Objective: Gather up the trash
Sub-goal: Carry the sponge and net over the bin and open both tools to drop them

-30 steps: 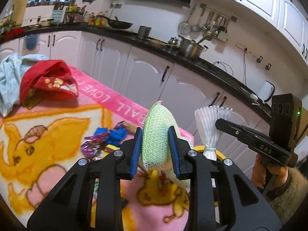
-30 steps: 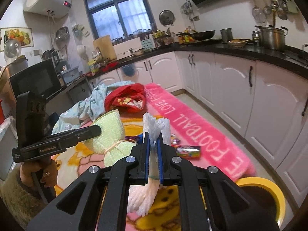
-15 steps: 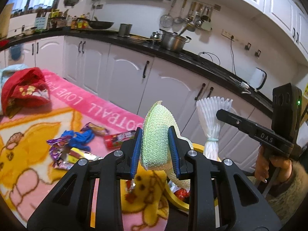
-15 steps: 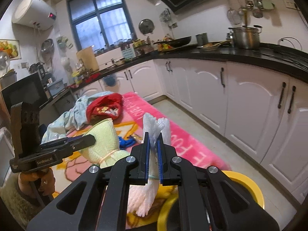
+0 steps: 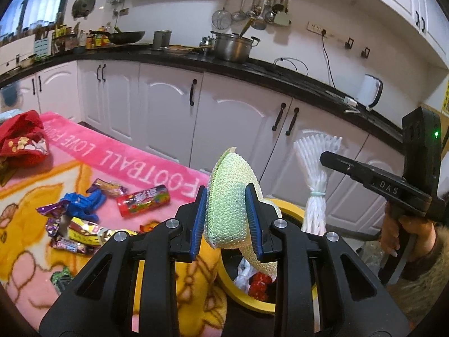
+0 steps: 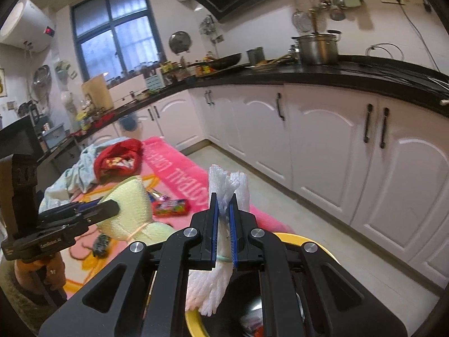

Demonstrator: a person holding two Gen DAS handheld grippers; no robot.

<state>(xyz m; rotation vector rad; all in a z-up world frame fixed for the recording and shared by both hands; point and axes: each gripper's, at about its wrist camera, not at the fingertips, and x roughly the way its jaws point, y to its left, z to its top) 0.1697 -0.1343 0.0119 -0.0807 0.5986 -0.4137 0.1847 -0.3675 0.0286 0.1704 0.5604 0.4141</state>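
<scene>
My left tongs (image 5: pixel 226 219) pinch the green foam net (image 5: pixel 228 196); my right tongs (image 6: pixel 223 221) clamp the white foam net (image 6: pixel 224 188). Both hang over the yellow-rimmed bin (image 5: pixel 289 206). I'd centre each over the opening, then release one at a time so neither catches the rim. Farther off, candy wrappers (image 5: pixel 81 219) wait on the pink blanket (image 5: pixel 118 160).

I see a steel pot (image 5: pixel 234 46) on the black tabletop (image 5: pixel 280 74), ladles (image 5: pixel 254 8) hanging above it, a wok (image 5: pixel 126 37) left of it, white cabinets (image 5: pixel 168 112) below.
</scene>
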